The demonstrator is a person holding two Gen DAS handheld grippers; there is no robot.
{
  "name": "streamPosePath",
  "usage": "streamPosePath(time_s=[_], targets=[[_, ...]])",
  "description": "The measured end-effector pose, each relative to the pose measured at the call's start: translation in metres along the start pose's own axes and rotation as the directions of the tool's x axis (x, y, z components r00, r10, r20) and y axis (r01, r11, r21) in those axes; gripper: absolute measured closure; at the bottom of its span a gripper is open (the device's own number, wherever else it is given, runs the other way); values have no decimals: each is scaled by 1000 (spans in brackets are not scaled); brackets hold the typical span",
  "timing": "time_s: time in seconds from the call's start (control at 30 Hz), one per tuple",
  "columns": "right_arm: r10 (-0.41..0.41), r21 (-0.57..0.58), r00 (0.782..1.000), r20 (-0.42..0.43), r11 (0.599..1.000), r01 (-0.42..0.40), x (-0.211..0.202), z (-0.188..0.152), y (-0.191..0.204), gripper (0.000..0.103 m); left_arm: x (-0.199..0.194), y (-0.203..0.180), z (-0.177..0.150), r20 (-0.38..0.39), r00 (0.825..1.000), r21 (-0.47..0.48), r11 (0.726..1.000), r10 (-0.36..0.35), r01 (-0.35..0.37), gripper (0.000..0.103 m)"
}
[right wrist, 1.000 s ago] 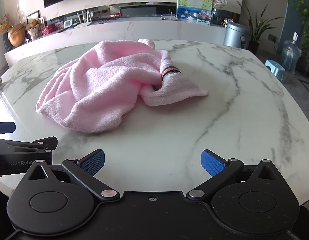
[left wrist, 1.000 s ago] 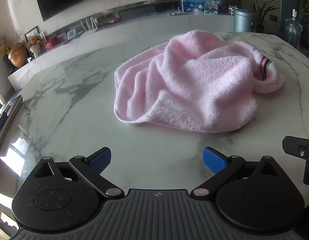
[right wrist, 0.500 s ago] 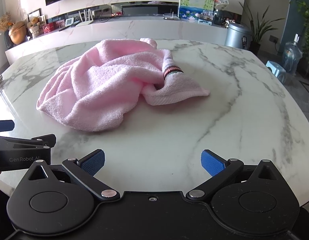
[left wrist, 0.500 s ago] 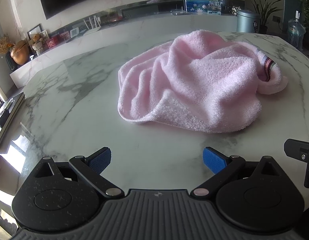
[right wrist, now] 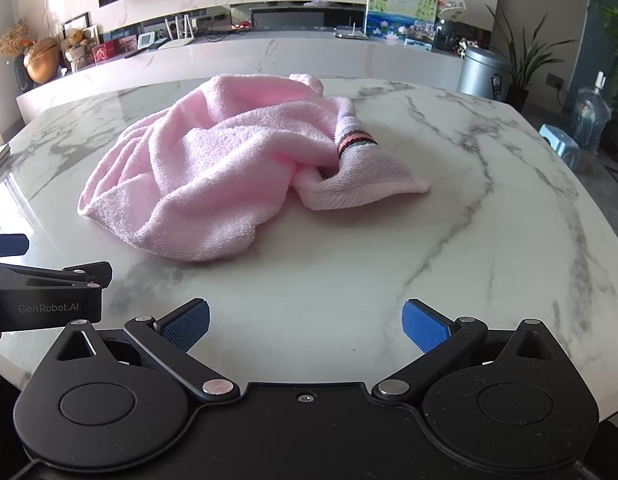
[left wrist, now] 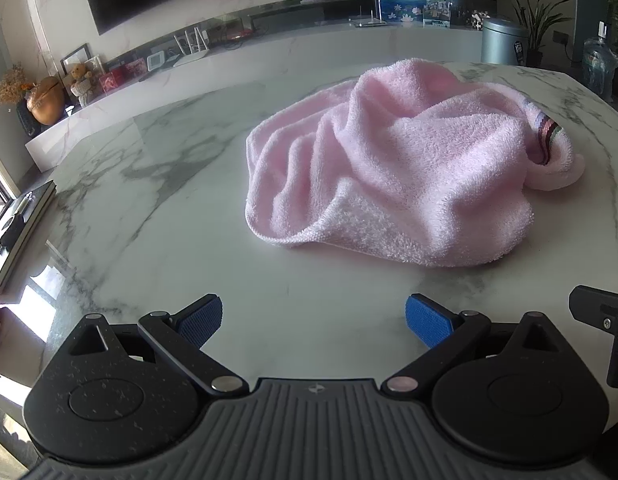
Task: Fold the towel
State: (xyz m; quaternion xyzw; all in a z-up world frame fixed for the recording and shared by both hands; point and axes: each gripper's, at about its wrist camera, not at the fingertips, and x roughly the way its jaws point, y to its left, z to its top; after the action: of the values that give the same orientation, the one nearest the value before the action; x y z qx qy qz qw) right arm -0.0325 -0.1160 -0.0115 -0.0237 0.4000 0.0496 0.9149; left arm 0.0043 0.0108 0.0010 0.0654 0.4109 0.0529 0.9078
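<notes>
A pink towel (left wrist: pixel 397 168) lies crumpled in a heap on the white marble table (left wrist: pixel 149 184). It has a striped band near one end (left wrist: pixel 547 136). In the right wrist view the towel (right wrist: pixel 213 176) sits ahead and to the left, with the striped band (right wrist: pixel 355 144) and a loose corner pointing right. My left gripper (left wrist: pixel 313 318) is open and empty, a short way in front of the towel's near edge. My right gripper (right wrist: pixel 305 322) is open and empty, also short of the towel. The left gripper shows at the left edge of the right wrist view (right wrist: pixel 45 300).
The table's front edge runs just under both grippers. A book or tray (left wrist: pixel 21 224) lies at the table's left edge. Behind the table is a long marble counter (right wrist: pixel 269 56) with ornaments, a grey bin (right wrist: pixel 483 72) and a water bottle (right wrist: pixel 589 120).
Both grippers have drifted slightly, so the towel sits a little further right in the left wrist view. The towel has not moved and both grippers stay open.
</notes>
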Motion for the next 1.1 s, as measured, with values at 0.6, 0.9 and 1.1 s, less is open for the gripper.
streamPosePath(time_s=[0.6,0.9,1.1], targets=[[12,-57,1000,-15,998,-13,5,3,11,0,7,11,0,-16,1000,-25,999,-25,25,4],[57,-86,998,-21,995,-59,11,8,15,7,15,29,16,-16,998,-46,997,-59,59,6],[93,-111,996,-15,989,-94,17,17,18,17,23,36,43,13,998,11,998,-59,59,13]])
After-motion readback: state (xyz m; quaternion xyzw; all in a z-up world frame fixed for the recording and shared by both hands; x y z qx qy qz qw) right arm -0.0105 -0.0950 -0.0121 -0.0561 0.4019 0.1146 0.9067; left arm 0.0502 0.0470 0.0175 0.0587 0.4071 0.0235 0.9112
